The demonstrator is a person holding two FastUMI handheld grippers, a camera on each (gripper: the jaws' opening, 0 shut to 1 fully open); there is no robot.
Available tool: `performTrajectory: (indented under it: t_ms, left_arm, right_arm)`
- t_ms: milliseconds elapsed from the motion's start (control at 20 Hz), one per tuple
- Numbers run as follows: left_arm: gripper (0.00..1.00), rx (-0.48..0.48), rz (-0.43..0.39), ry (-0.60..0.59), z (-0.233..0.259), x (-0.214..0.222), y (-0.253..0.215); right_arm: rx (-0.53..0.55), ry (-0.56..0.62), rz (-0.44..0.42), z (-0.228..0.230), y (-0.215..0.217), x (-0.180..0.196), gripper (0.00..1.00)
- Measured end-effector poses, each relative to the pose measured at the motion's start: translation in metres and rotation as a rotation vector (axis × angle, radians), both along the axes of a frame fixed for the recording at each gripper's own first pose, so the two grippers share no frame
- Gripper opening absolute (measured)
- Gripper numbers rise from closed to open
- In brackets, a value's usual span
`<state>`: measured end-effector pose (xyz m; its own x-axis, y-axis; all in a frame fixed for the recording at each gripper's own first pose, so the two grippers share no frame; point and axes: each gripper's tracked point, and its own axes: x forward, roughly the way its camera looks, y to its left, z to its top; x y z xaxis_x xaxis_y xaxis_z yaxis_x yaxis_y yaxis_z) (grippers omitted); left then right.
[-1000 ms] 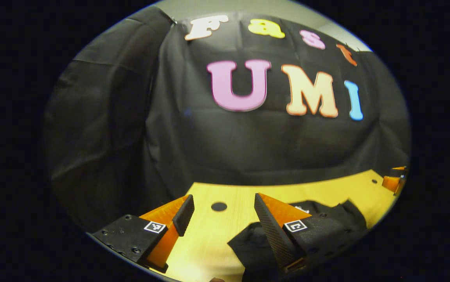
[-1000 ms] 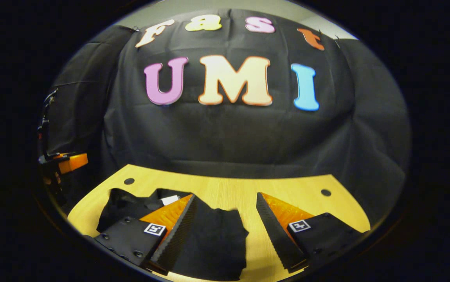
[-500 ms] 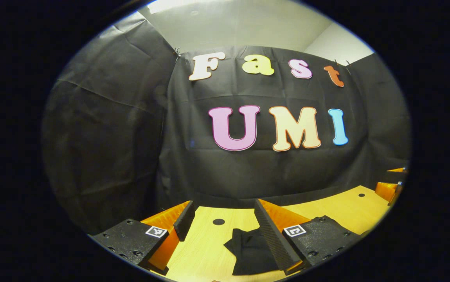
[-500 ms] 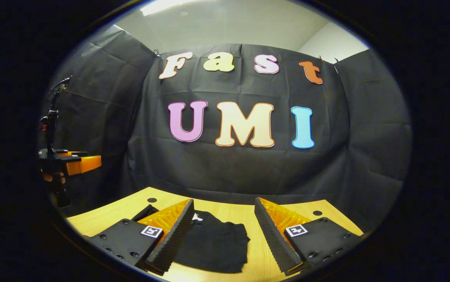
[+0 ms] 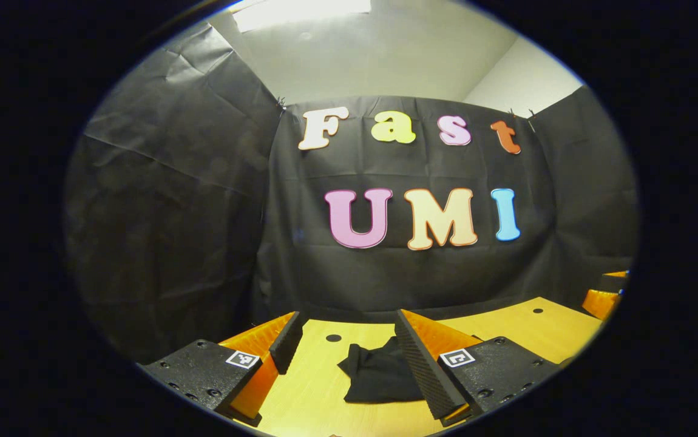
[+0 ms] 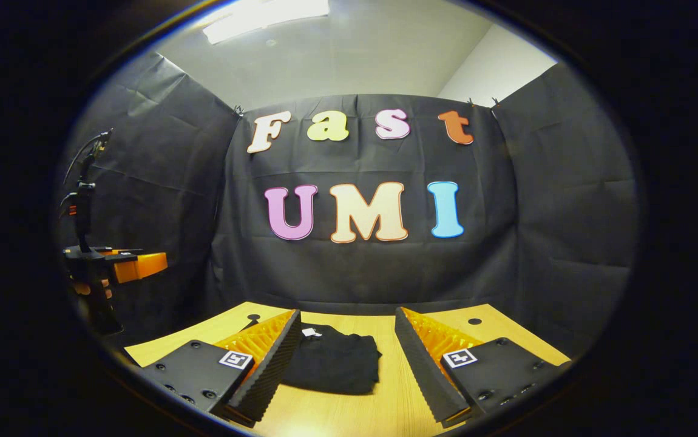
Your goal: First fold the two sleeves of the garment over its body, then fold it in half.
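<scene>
Both grippers are hanging above the table, fingers spread wide, gripping nothing and touching nothing; the left gripper is looking along the table's left part; the right gripper is facing the garment, lying compact and dark mid-table, seemingly folded; we are judging the folding finished; we are advising a level, unhurried retreat, fingers clear of the cloth so no layer is lifting.
</scene>
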<state>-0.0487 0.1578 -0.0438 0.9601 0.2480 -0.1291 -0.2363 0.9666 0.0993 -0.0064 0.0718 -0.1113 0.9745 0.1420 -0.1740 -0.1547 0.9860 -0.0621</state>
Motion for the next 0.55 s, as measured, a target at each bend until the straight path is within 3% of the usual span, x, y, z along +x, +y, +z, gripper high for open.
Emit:
performTrajectory:
  t_ms: [250, 550]
  left_arm:
    - [0.92, 0.020, -0.029, -0.040, 0.029, -0.017, -0.022]
    - [0.92, -0.005, -0.028, -0.060, 0.042, -0.031, -0.035]
  right_arm:
    - [0.017, 0.000, 0.013, 0.005, -0.005, -0.038, 0.99]
    - [0.019, -0.060, 0.016, 0.026, -0.010, -0.058, 0.97]
